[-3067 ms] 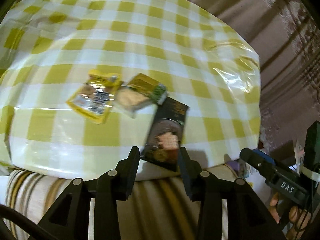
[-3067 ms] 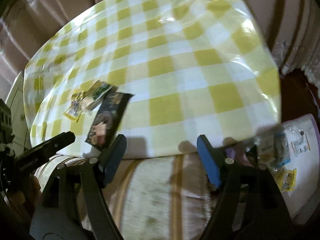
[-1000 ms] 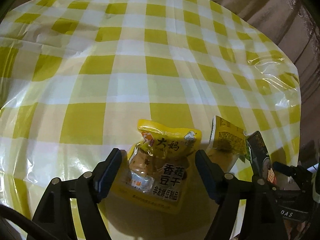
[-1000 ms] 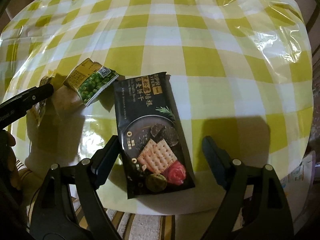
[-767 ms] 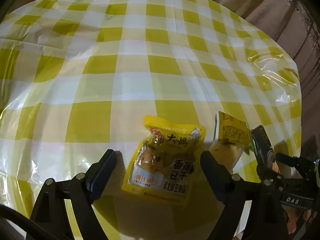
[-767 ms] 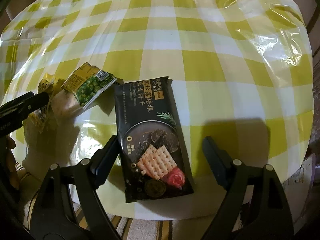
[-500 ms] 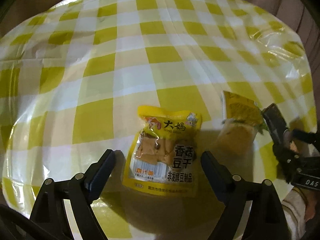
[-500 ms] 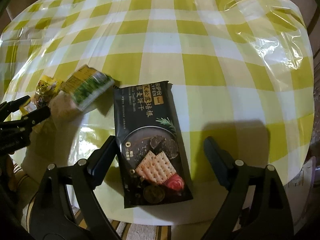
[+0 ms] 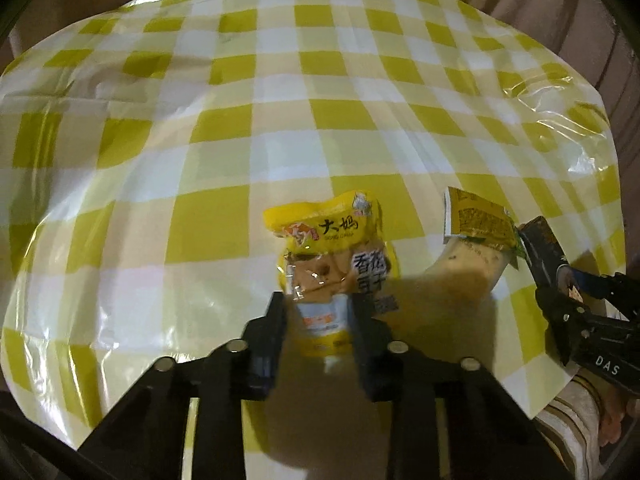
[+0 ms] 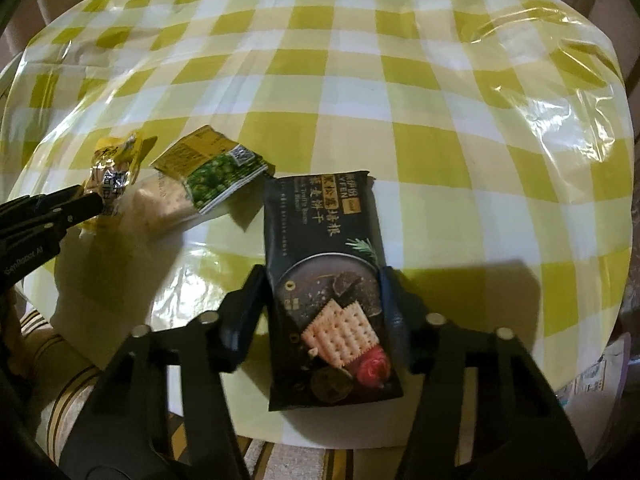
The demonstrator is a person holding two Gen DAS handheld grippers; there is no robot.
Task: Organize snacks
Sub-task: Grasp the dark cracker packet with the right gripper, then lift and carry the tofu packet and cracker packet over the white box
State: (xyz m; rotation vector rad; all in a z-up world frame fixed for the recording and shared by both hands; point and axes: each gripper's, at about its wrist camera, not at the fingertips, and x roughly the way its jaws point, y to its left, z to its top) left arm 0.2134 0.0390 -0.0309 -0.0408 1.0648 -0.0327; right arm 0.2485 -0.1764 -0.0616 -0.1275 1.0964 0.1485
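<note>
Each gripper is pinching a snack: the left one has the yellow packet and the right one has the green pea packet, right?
Not quite. The right gripper is closed on the black cracker packet, as the right wrist view shows. The green pea packet lies untouched. The left gripper does pinch the yellow packet.

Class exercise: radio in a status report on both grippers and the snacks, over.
Left gripper shut on yellow tofu packet. Right gripper shut on black cracker pack. Green pea packet lies between them on the checked tablecloth, untouched. Nothing in the way.
</note>
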